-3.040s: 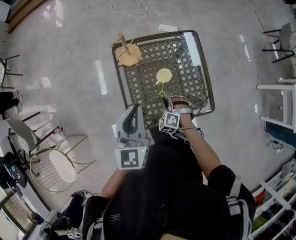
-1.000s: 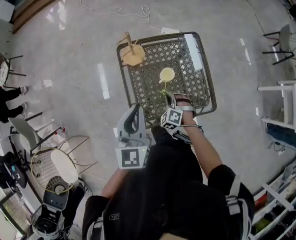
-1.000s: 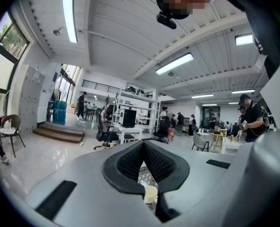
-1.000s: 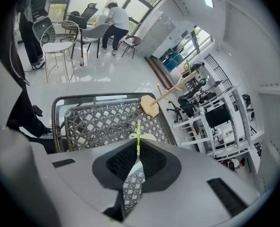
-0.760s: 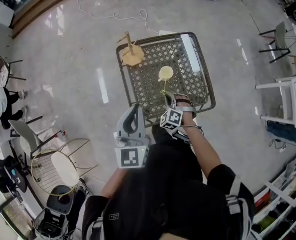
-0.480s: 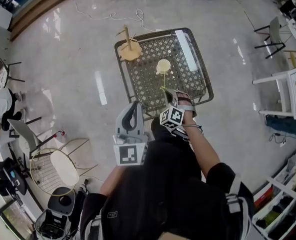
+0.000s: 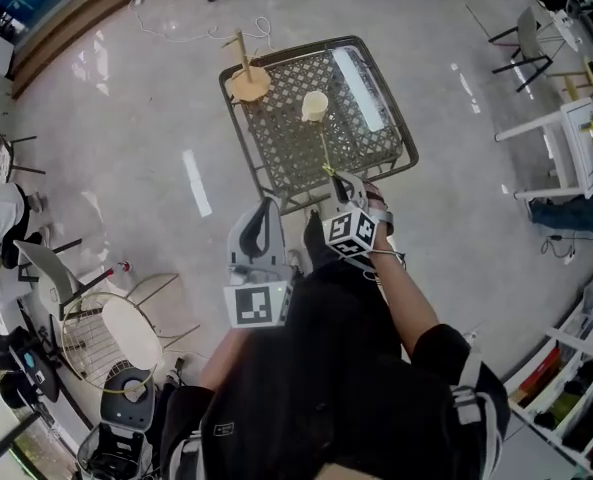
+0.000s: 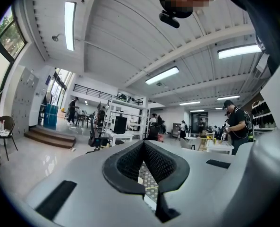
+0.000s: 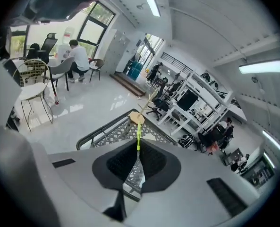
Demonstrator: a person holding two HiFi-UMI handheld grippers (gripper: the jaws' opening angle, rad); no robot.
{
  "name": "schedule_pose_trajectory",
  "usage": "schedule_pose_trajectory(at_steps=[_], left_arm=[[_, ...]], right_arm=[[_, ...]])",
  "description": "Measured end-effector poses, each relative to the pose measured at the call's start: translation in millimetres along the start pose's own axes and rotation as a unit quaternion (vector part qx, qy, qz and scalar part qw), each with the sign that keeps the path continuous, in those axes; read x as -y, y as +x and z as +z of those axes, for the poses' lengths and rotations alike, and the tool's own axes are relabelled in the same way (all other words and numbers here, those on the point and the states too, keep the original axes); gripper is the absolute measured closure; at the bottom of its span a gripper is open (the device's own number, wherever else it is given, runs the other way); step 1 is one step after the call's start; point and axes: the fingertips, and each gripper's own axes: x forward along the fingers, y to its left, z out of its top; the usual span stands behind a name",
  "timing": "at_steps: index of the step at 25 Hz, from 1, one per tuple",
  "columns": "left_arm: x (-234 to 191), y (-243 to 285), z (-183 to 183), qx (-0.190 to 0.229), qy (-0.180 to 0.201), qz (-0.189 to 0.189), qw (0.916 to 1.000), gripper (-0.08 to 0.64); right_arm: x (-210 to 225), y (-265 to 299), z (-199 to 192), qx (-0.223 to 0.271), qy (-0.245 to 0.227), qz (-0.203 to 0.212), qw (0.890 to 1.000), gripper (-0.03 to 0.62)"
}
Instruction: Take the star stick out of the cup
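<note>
The left tool [image 7: 265, 211] is held close in front of the torso, tilted upward, with its jaws pressed together at the tips and nothing between them. The right forearm [image 7: 404, 293], bare below a short black sleeve, reaches forward. It carries the right tool [image 7: 334, 181] a little ahead of the left one, jaws closed on the thin star stick [image 9: 138, 138].

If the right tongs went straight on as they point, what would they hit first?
Probably the cup on the mesh table, in line with the star stick the right tongs hold; depth unclear.
</note>
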Motion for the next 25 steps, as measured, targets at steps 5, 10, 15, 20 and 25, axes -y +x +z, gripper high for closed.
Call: schedule_pose_trajectory(at_steps=[5, 10, 15, 20, 25], left_arm=[[14.9, -28.8, -5.8, -0.004, -0.003, -0.017, 0.9998, 0.545], [24.0, -45.3, -4.7, 0.003, -0.005, -0.02, 0.9998, 0.545], [35.0, -46.6, -5.9, 0.001, -0.004, -0.023, 0.9997, 0.545], [57.5, -40.0, -12.4, -0.006, 0.0, -0.021, 0.9998, 0.545], [77.3, -36.0, -13.6, -0.006, -0.004, -0.008, 0.9999, 0.545]], right_arm=[[-7.1, -40.3, -6.0, 0.013, 0.092, -0.006, 0.996, 0.572], [-4.0, -78.7, -4.3, 0.042, 0.142, -0.034, 0.988, 0.572], [12.8, -106.5, 1.1, 0.084, 0.22, -0.041, 0.971, 0.572], [32.2, -130.0, -7.2, 0.117, 0.296, -0.03, 0.947, 0.572], [46.6, -154.0, -15.9, 0.139, 0.34, -0.022, 0.93, 0.572]])
